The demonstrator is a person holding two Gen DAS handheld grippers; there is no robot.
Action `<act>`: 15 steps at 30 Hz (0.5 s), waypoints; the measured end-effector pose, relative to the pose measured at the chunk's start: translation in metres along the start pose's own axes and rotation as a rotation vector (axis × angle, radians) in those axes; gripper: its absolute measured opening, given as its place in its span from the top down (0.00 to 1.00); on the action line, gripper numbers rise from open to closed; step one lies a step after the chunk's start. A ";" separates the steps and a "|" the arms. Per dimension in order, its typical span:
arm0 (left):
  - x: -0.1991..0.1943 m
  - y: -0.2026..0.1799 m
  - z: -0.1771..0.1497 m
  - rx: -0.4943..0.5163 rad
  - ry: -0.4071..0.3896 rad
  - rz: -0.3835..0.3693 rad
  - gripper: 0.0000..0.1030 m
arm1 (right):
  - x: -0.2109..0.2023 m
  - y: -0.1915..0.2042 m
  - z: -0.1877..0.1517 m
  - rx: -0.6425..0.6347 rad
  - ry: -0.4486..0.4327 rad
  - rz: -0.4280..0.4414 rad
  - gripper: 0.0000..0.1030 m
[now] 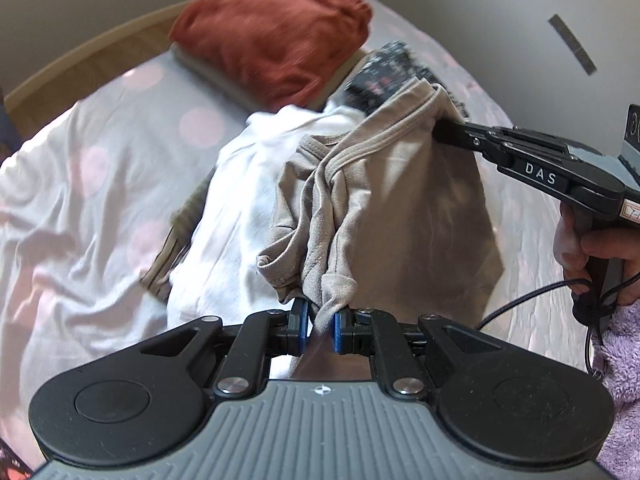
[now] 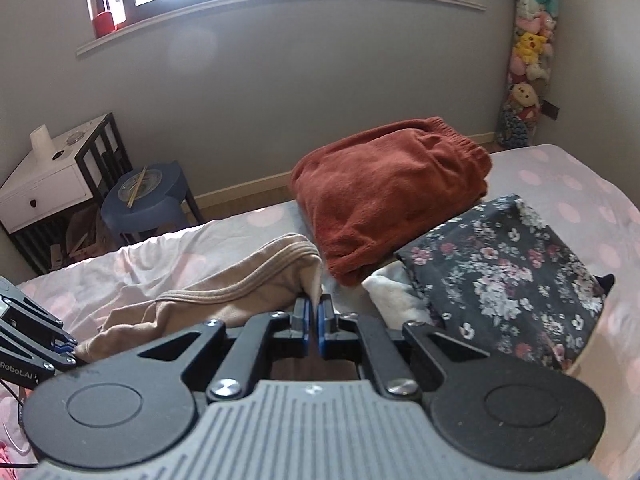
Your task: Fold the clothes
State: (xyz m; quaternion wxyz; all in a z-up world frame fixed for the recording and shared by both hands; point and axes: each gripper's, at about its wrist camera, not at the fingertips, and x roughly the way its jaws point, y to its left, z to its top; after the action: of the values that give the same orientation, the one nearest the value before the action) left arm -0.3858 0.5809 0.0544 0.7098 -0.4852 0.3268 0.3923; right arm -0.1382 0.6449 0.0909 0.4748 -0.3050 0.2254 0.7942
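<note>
Right — you've got the beige cotton undershirt with ribbed trim (image 1: 384, 184) strung between both tools. The left gripper (image 1: 320, 326) is clenched on a bunched corner of it, cloth pinched between the blue pads (image 1: 338, 330); the right gripper (image 2: 314, 322) is clamped on the trimmed edge at the other end, and in the left view its black fingers bite the shirt's top-right hem. So the shirt hangs in the air just above the bed, its long axis running from the left tool up and away to the right tool, the loose body sagging btwn them.

What the next move turns on, imo: the two held points sit apart along that axis, so either you lay the shirt flat or bring one end over to the other. Neither hand is nearer — each already holds its end.

Below lies the pale bedsheet with pink dots (image 1: 100, 152), w/ a crumpled white garment (image 1: 236, 216) directly under the shirt — that one's in the way if you want a flat surface. Further back sit a folded rust-red fleece garment (image 2: 384, 196) and, beside it, a folded dark floral-print cloth (image 2: 504, 276). Free sheet shows to the left of the white garment — prob. the better landing spot.
</note>
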 end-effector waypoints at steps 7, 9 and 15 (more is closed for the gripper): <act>0.021 0.020 0.002 -0.069 0.099 0.036 0.91 | 0.054 0.006 0.004 -0.055 0.077 0.089 0.95; 0.027 0.023 0.005 -0.085 0.122 0.042 0.91 | 0.069 0.004 0.004 -0.061 0.103 0.094 0.95; 0.042 0.030 0.014 -0.133 0.144 0.043 0.90 | 0.100 -0.004 -0.002 -0.054 0.171 0.065 0.95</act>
State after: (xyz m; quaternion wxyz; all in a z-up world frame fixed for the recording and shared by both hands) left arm -0.3903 0.6106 0.0105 0.6423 -0.5510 0.3604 0.3923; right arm -0.1701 0.7075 0.0193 0.4195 -0.3772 0.2534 0.7859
